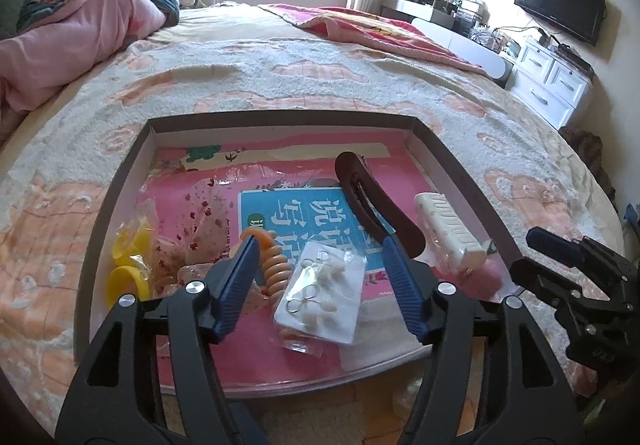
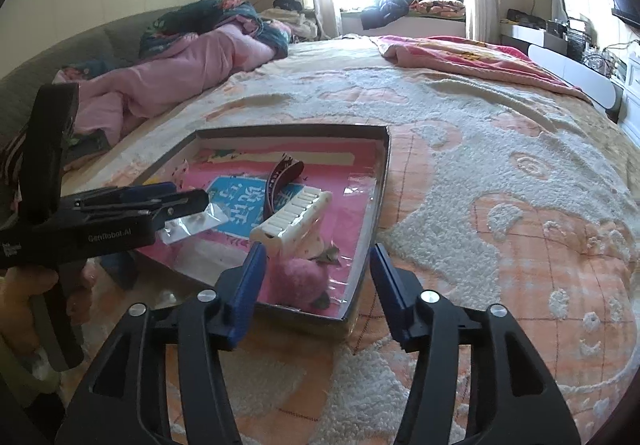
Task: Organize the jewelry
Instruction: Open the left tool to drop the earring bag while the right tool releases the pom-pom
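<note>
A shallow box (image 1: pixel 280 115) with a pink lining lies on the bed. In it are yellow rings (image 1: pixel 126 265), an orange spiral hair tie (image 1: pixel 274 261), a clear packet of earrings (image 1: pixel 324 285), a brown hair clip (image 1: pixel 372 201), a white comb clip (image 1: pixel 448 229) and a pink pompom (image 2: pixel 300 277). My left gripper (image 1: pixel 320 251) stands open over the box, with the packet lying between its fingers untouched. My right gripper (image 2: pixel 318 251) is open at the box's near right corner (image 2: pixel 348 321), above the pompom. The left gripper (image 2: pixel 192 194) also shows over the packet (image 2: pixel 192 223).
The bed's cream and orange blanket (image 2: pixel 480 185) spreads to the right of the box. A pink quilt (image 2: pixel 180 73) is heaped at the far left, a red one (image 2: pixel 460 53) at the back. White drawers (image 1: pixel 552 85) and a TV (image 1: pixel 560 1) stand right.
</note>
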